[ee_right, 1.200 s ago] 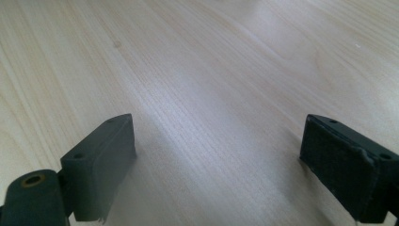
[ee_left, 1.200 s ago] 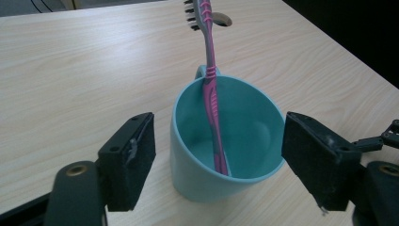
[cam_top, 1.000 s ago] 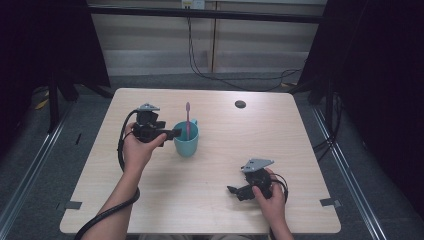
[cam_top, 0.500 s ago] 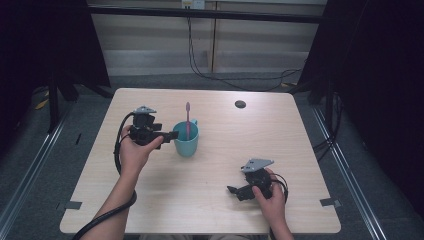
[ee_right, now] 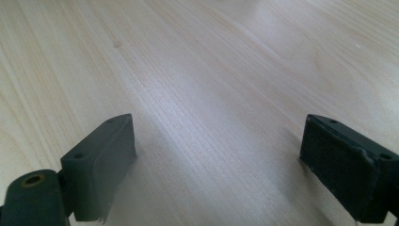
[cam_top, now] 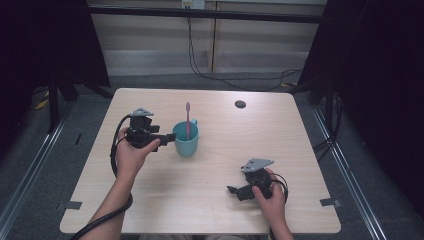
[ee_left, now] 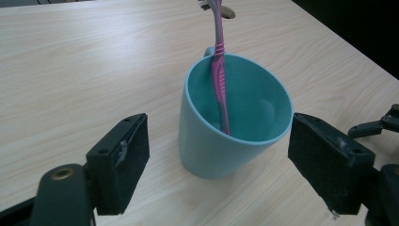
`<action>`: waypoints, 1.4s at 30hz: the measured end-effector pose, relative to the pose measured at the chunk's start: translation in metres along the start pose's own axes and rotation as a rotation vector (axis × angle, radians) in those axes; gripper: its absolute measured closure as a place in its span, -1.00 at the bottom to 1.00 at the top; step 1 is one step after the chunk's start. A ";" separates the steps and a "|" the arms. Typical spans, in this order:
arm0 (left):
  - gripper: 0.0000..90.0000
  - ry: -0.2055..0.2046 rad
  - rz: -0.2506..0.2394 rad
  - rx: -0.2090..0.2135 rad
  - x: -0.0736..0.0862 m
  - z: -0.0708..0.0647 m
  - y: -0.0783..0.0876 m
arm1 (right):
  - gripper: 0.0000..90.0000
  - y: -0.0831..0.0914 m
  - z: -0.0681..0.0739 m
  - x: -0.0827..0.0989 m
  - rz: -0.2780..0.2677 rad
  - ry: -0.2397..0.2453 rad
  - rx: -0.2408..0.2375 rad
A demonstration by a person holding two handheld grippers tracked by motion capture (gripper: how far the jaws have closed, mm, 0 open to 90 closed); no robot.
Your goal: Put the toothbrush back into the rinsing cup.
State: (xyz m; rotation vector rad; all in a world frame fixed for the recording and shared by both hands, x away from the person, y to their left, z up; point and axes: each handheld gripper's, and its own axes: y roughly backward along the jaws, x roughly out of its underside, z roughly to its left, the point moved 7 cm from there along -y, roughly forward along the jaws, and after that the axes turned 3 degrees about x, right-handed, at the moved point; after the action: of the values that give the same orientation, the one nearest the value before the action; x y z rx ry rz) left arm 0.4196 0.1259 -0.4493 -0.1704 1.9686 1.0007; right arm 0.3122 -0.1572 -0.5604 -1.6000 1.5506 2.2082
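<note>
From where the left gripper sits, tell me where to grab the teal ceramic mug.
Grip the teal ceramic mug across its round body below the rim, coming level from its near side. The left gripper has open jaws already flanking it; the handle sits on the far side and the pink toothbrush leans there.

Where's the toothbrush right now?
High view: the pink toothbrush stands in the teal mug, left of table centre, just beyond the left gripper's open jaws.

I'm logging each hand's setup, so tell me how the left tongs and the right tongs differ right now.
The left tongs sit beside the teal mug, while the right tongs are near the table's front edge. In their own views, the left tongs face the mug with its pink toothbrush, while the right tongs face bare wood. Both stand open and hold nothing.
</note>
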 end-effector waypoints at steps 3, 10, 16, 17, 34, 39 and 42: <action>-0.53 0.001 -0.005 0.002 0.002 0.000 0.001 | -0.77 0.000 0.000 0.000 0.000 -0.001 0.000; -0.54 0.002 -0.001 0.009 0.009 0.001 0.002 | -0.77 0.000 0.000 0.000 0.000 -0.001 0.000; -0.54 -0.001 0.001 0.021 0.016 0.000 0.002 | -0.77 0.000 0.000 0.000 0.000 0.000 0.000; -0.54 0.003 -0.002 0.022 0.017 -0.001 0.002 | -0.77 0.000 0.000 0.000 0.000 0.000 0.000; -0.54 0.000 -0.002 0.051 0.059 -0.007 -0.011 | -0.77 0.000 0.000 0.000 0.000 0.000 0.000; -0.54 -0.013 0.007 0.040 0.073 -0.009 -0.017 | -0.77 0.000 0.000 0.000 0.001 -0.001 0.000; -0.55 -0.026 0.020 0.036 0.080 -0.010 -0.020 | -0.77 0.000 0.000 0.000 0.000 0.000 0.000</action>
State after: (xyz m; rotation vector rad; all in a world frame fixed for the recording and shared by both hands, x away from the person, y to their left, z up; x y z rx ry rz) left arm 0.3752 0.1258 -0.5193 -0.1181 1.9669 0.9752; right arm 0.3122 -0.1570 -0.5604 -1.5995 1.5506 2.2090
